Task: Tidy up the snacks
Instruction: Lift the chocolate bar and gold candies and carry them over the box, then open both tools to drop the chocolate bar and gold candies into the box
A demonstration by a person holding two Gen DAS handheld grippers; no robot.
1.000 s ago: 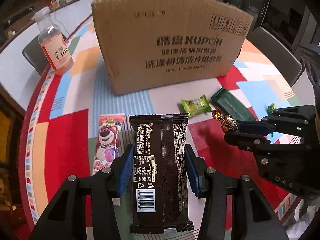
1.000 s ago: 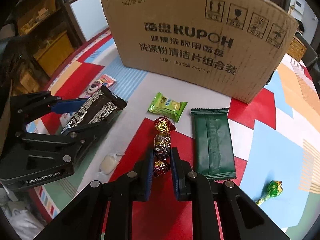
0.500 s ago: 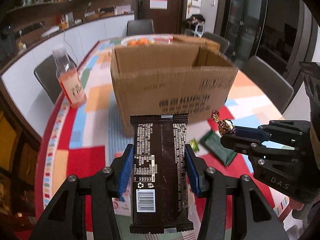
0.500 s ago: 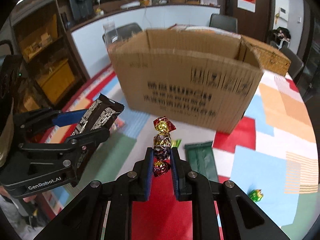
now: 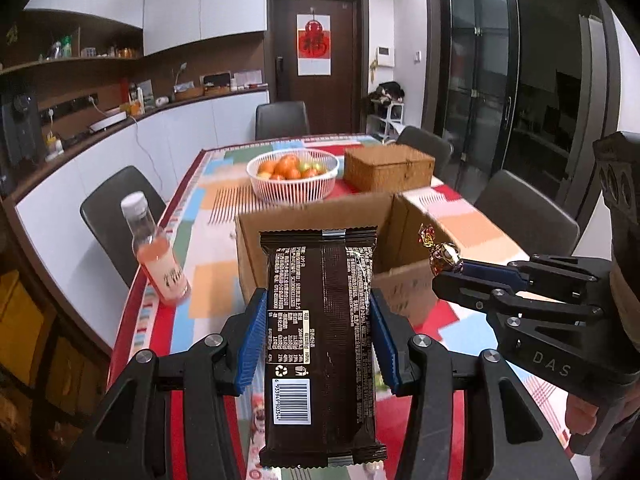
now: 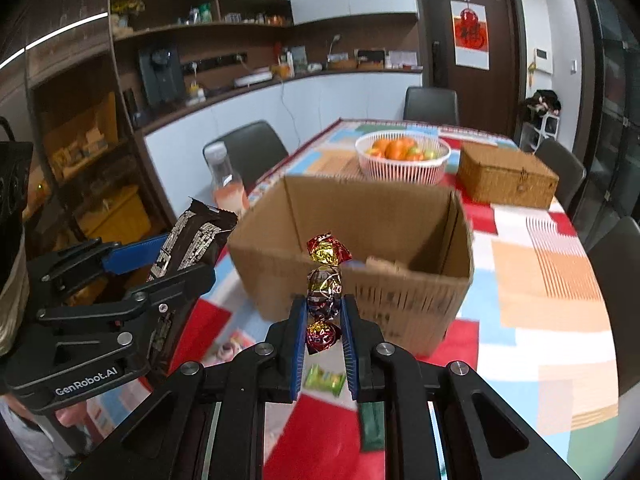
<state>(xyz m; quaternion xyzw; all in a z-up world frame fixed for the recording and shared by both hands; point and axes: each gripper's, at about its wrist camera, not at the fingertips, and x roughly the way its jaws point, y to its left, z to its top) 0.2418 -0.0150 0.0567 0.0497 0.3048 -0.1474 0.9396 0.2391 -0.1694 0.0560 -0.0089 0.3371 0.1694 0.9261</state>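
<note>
My left gripper [image 5: 318,320] is shut on a dark brown snack packet [image 5: 322,340] and holds it in the air in front of the open cardboard box [image 5: 404,216]. My right gripper [image 6: 323,312] is shut on a foil-wrapped candy [image 6: 324,284] with red and gold twisted ends, also raised before the box [image 6: 360,216]. The left gripper [image 6: 160,264] with the packet shows at the left of the right wrist view. The right gripper [image 5: 444,272] with the candy [image 5: 442,256] shows at the right of the left wrist view. A green candy [image 6: 324,378] and a dark green packet [image 6: 372,426] lie on the table below.
A pink drink bottle [image 5: 154,248] stands left of the box. A white basket of fruit [image 5: 294,174] and a wicker box [image 5: 388,168] stand behind it. A pink cartoon packet [image 6: 230,346] lies on the colourful tablecloth [image 6: 552,280]. Dark chairs surround the table.
Both grippers have risen well above the table with their loads. The view now looks over the box rim into its open top, where before it faced the box's front.
</note>
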